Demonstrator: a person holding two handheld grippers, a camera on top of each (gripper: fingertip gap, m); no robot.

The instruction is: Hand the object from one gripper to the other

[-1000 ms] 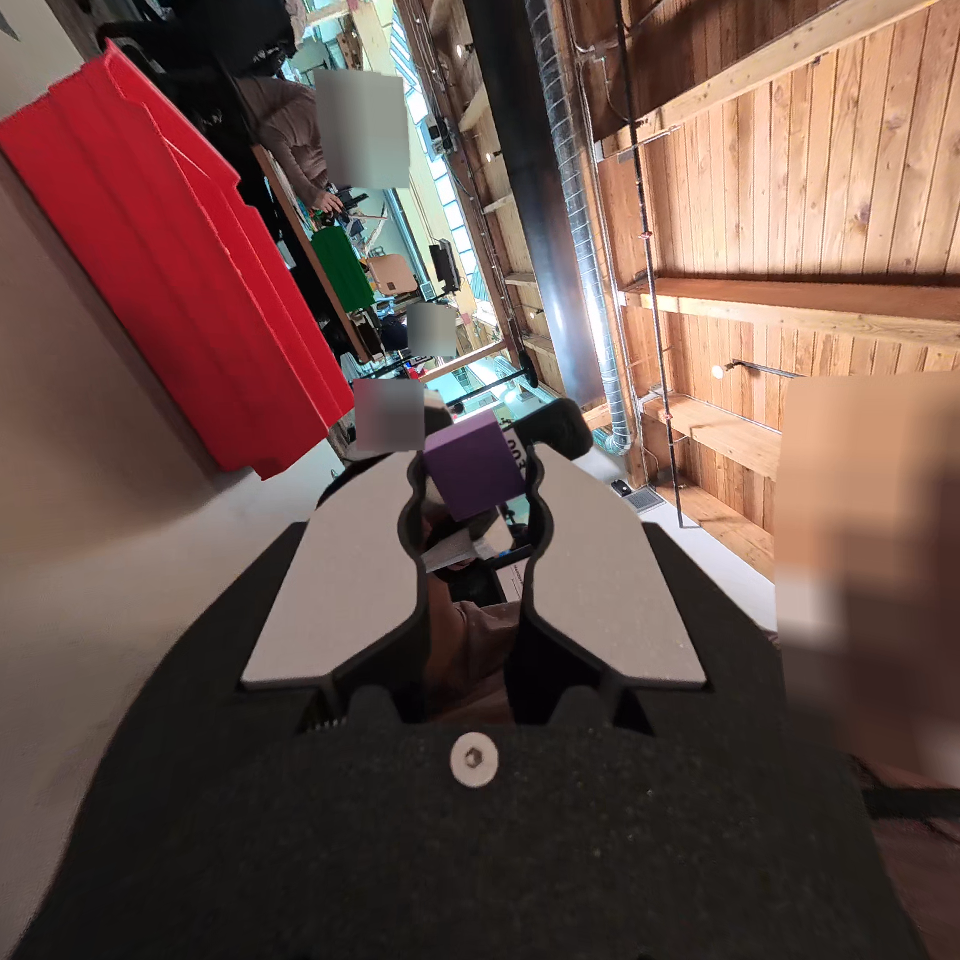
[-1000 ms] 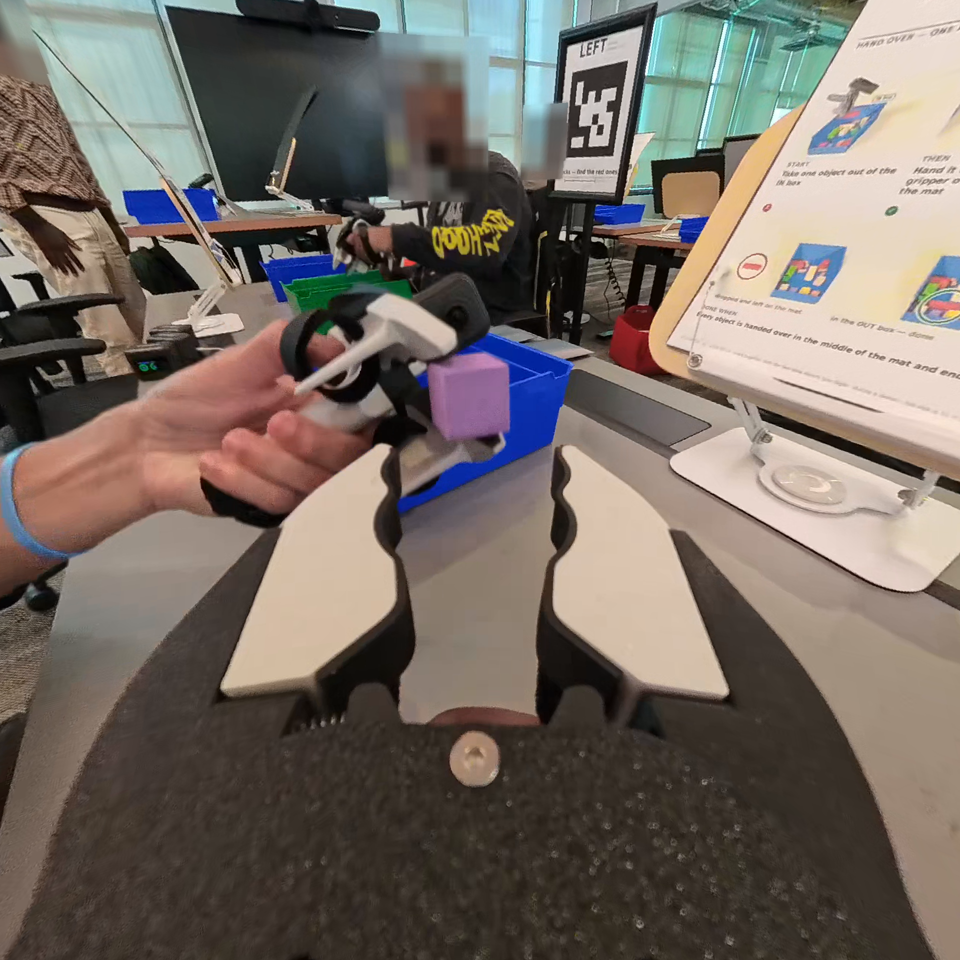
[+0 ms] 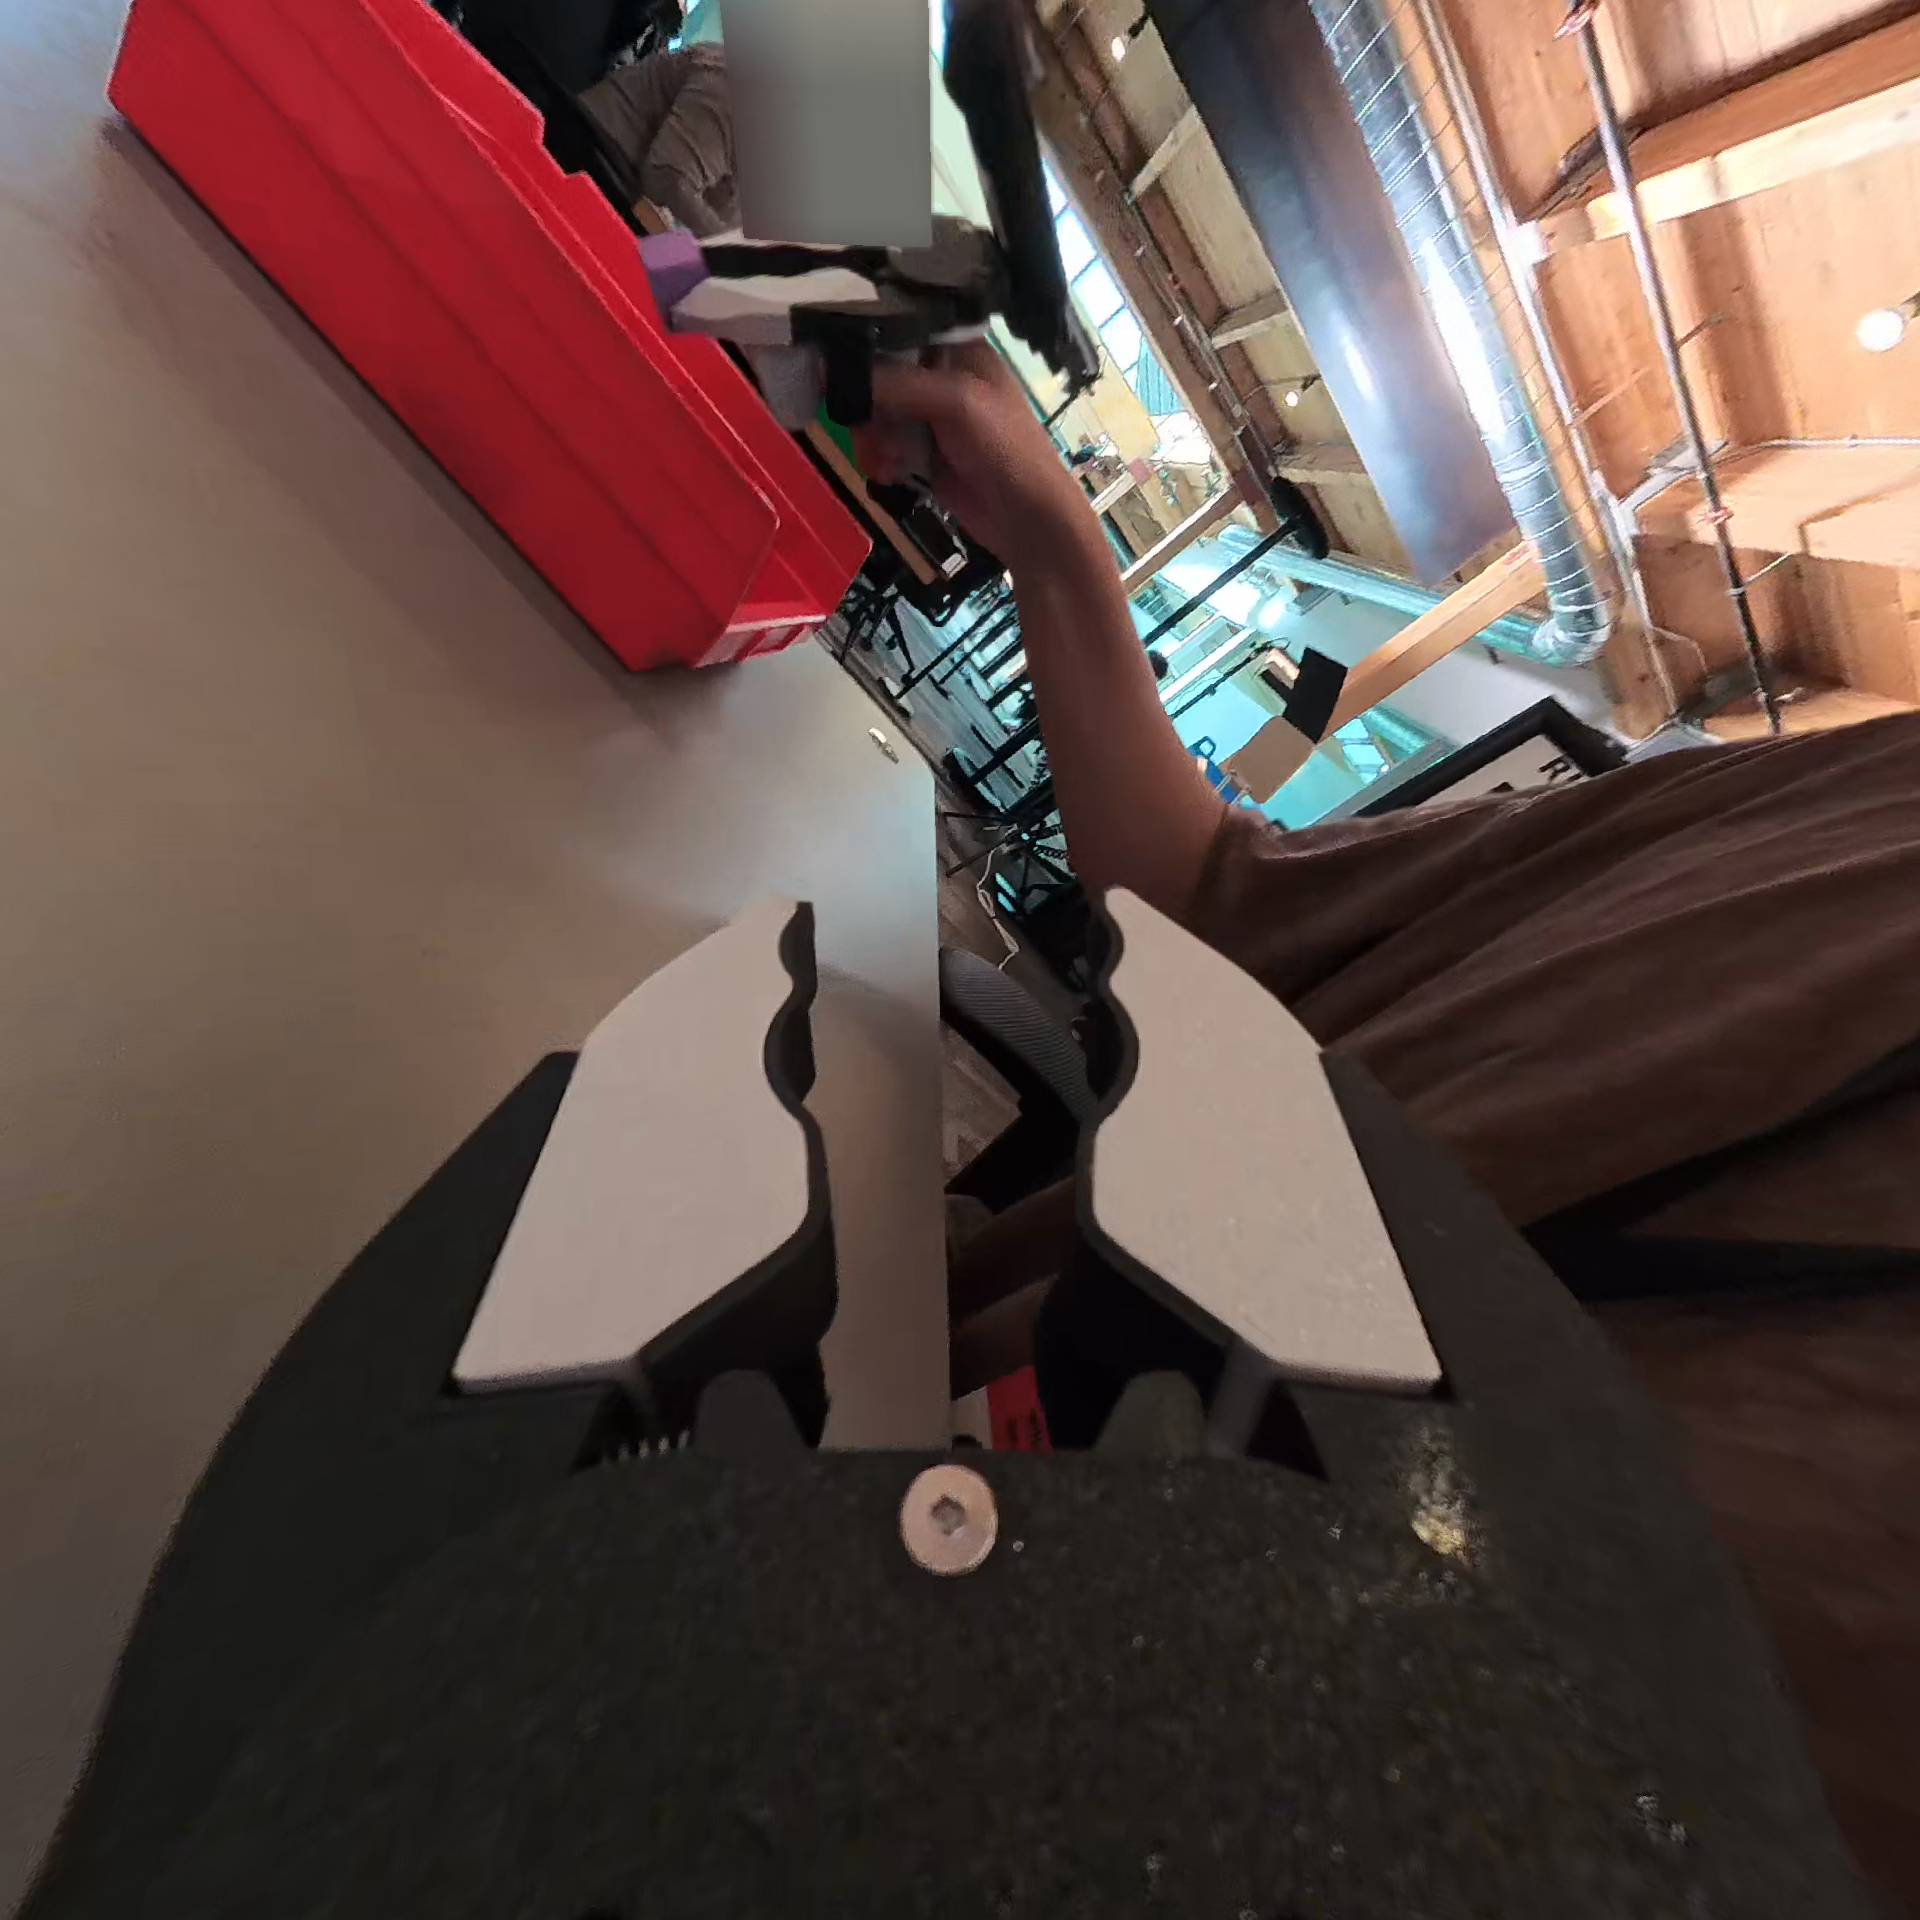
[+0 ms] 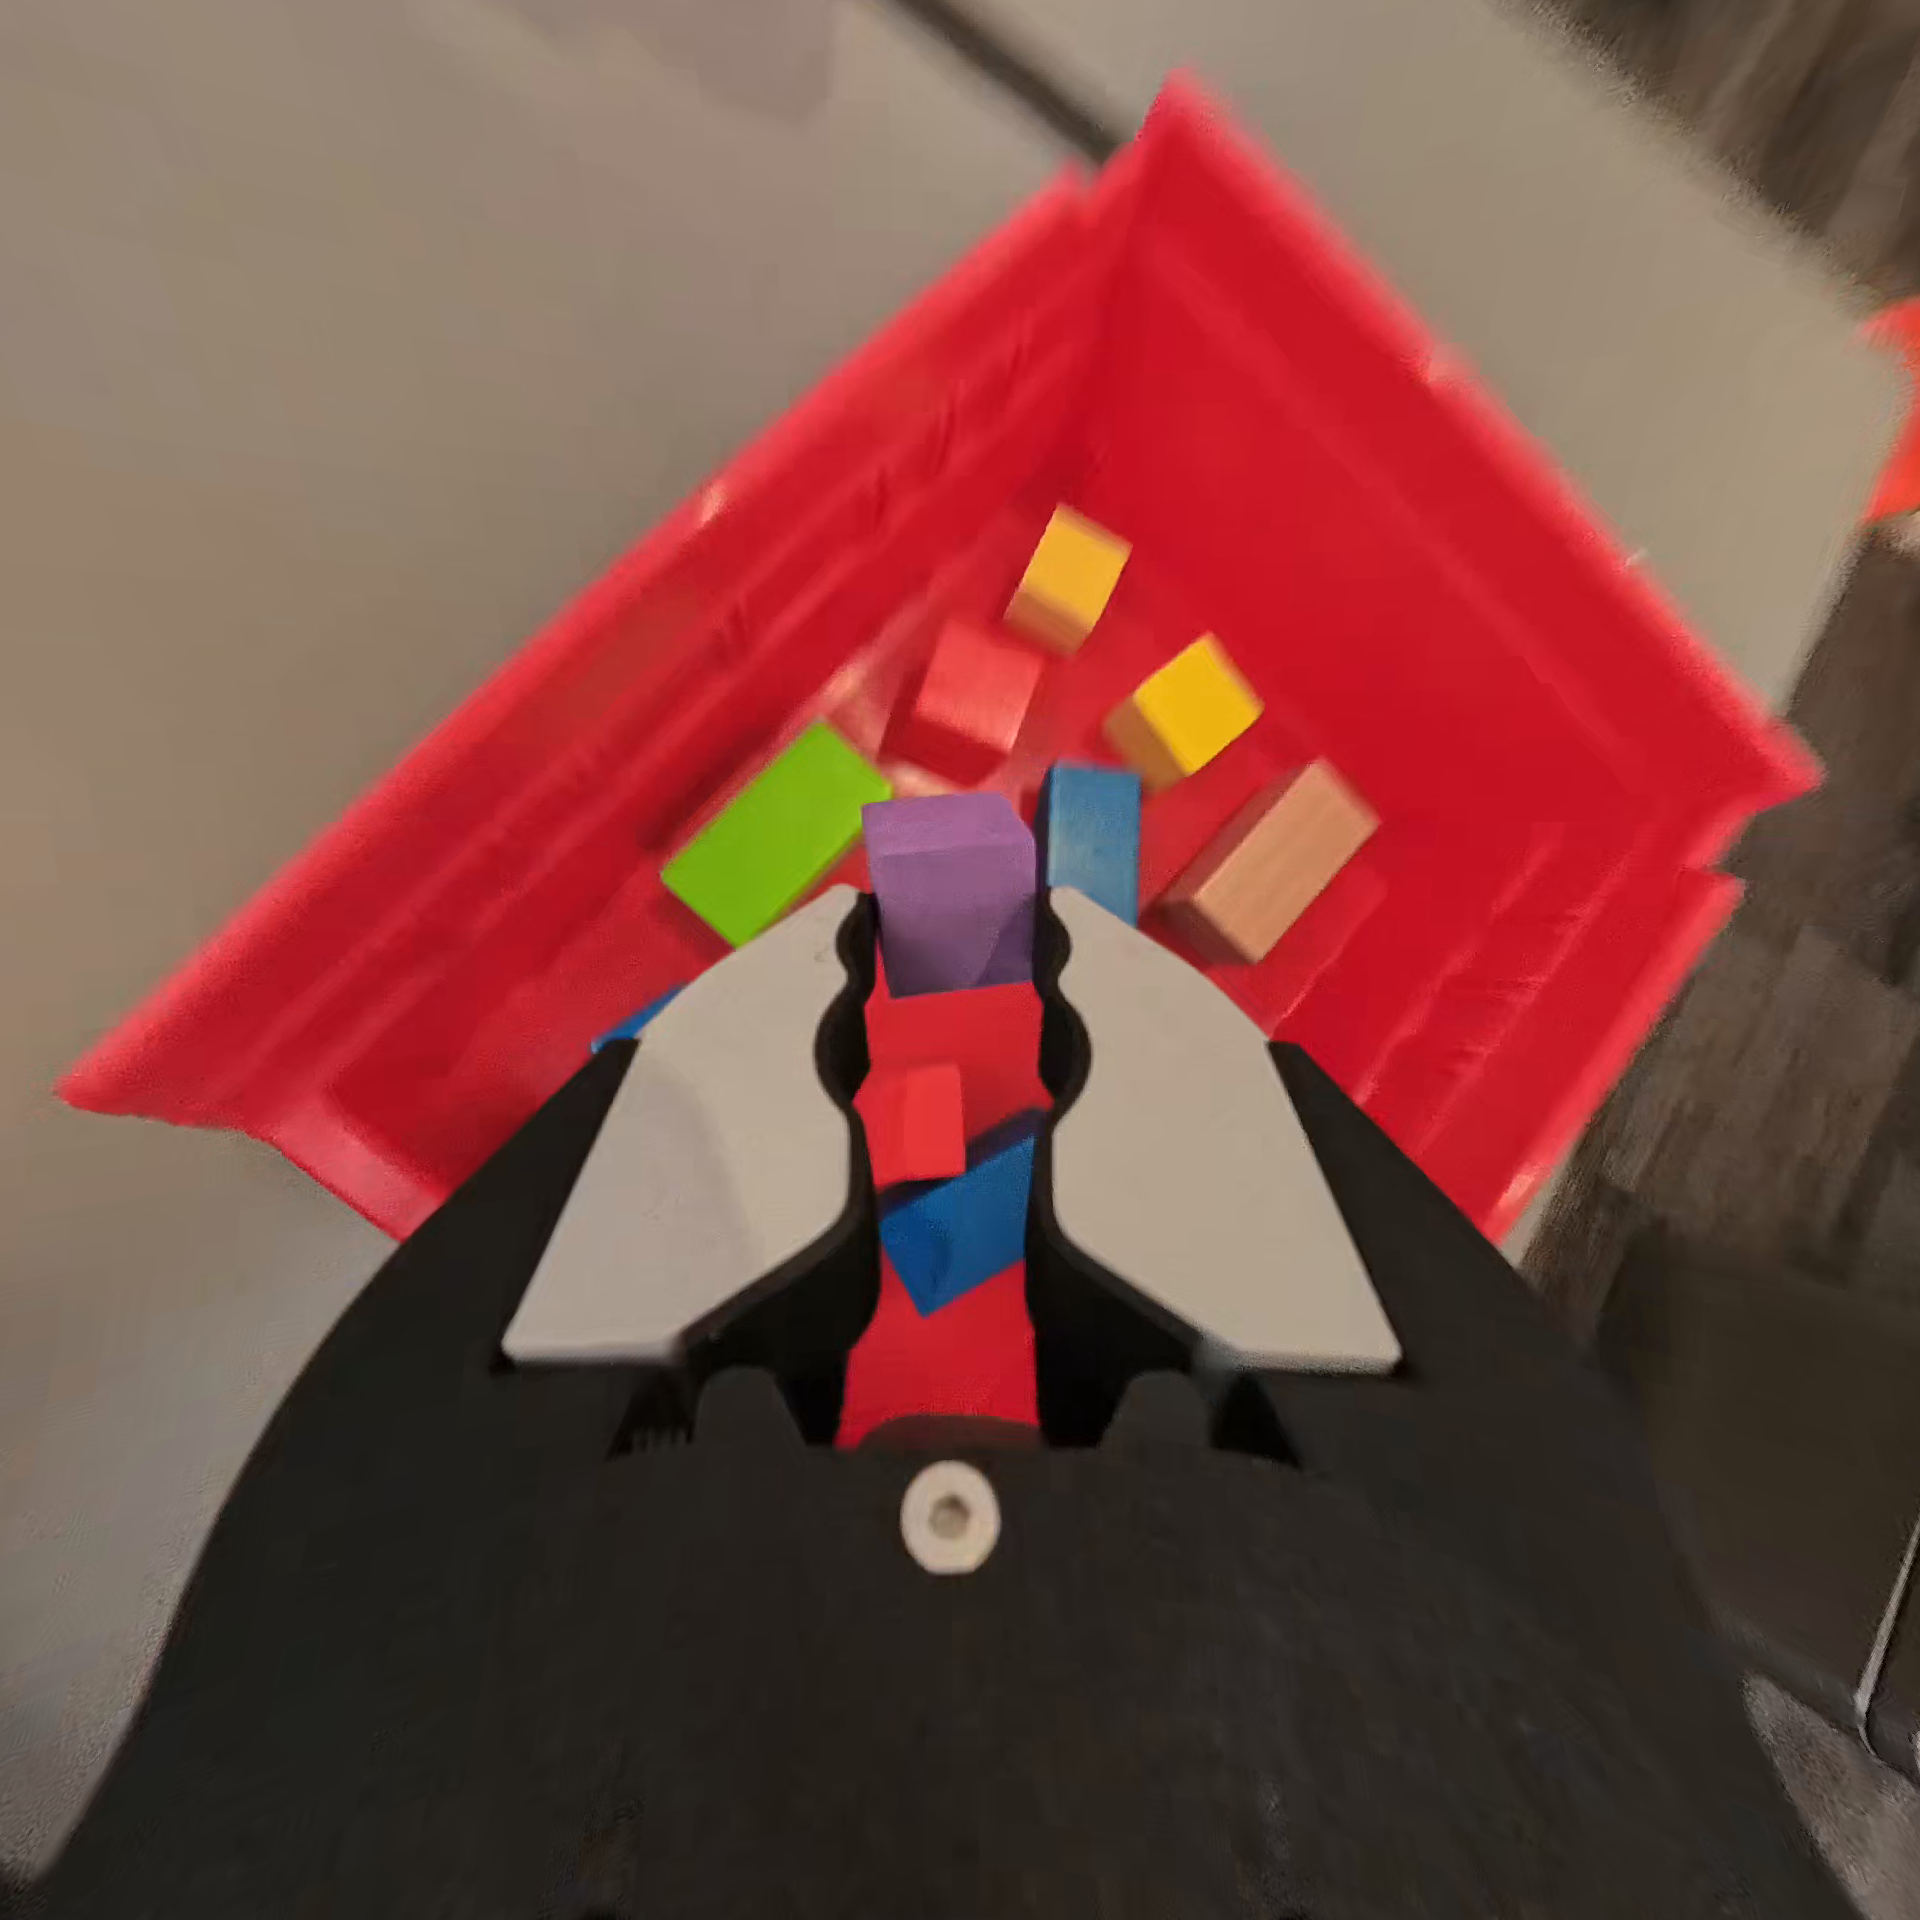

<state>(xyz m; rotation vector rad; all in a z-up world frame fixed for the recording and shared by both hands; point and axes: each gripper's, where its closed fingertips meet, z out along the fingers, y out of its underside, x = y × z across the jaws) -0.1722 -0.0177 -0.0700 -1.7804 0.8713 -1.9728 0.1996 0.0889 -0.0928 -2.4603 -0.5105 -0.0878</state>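
While poised over the red bin [image 4: 1299, 436], right gripper [image 4: 951, 925] fingers clamp purple block [image 4: 945, 894], left gripper [image 3: 956, 966] fingers spread, empty

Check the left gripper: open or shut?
Open. The left gripper has its fingers spread with nothing between them; the purple block sits clamped in the right gripper.

grey table [image 3: 312, 831], wooden ceiling [image 3: 1714, 343], silver duct [image 3: 1558, 582]

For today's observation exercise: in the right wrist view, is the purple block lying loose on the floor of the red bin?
No: the purple block is pinched between the right tongs' tips, held above the red bin.
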